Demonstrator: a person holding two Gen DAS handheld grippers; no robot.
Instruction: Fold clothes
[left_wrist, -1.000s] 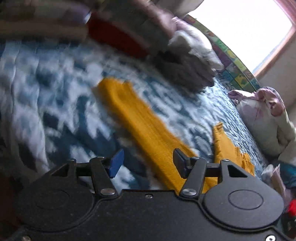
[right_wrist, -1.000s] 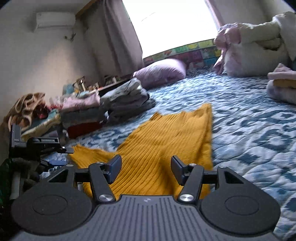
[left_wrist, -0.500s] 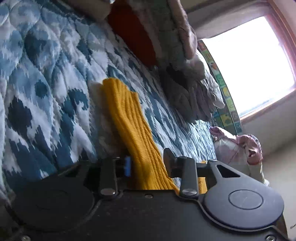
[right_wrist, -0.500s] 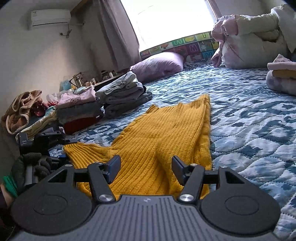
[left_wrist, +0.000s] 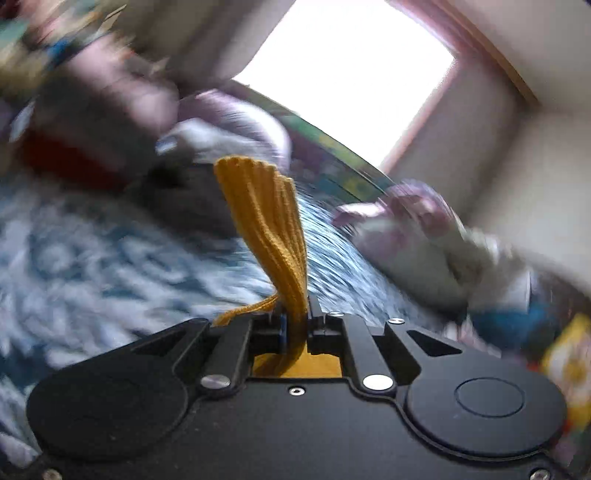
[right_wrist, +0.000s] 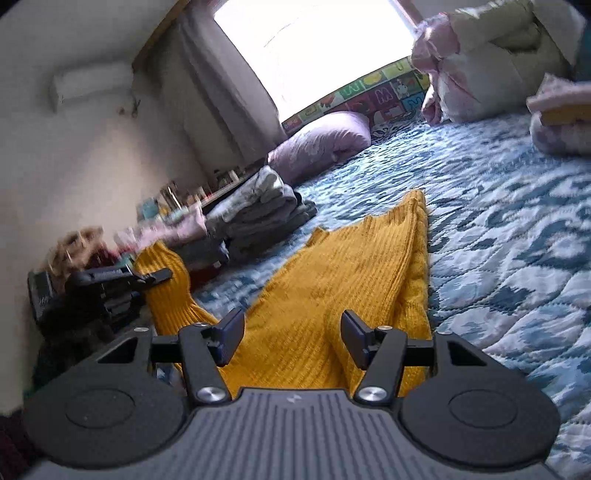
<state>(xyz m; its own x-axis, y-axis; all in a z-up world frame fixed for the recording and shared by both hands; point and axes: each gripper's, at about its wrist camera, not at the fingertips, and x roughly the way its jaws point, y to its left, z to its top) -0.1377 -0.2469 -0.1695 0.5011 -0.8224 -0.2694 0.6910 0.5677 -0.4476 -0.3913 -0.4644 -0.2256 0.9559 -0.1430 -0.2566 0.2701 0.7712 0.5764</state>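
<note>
Blue-and-white quilted bed (right_wrist: 509, 236) under a bright window (right_wrist: 317, 48). Left gripper (left_wrist: 295, 325) jaws clamp the yellow sweater (right_wrist: 332, 280); only the right view shows right gripper (right_wrist: 291, 339) jaws wide, empty.

sweater (right_wrist: 343, 266) flat on bed (right_wrist: 509, 229), folded clothes pile (right_wrist: 258, 210) to its left, pillow (right_wrist: 321, 144) behind pile

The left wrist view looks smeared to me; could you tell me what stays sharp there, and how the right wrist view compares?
Left wrist view: the bed and piles are motion-blurred and the window is blown out, while the left gripper and the yellow sweater it grips stay sharp. Right wrist view: mostly crisp with fisheye bending, though blurred at the left edge.
</note>
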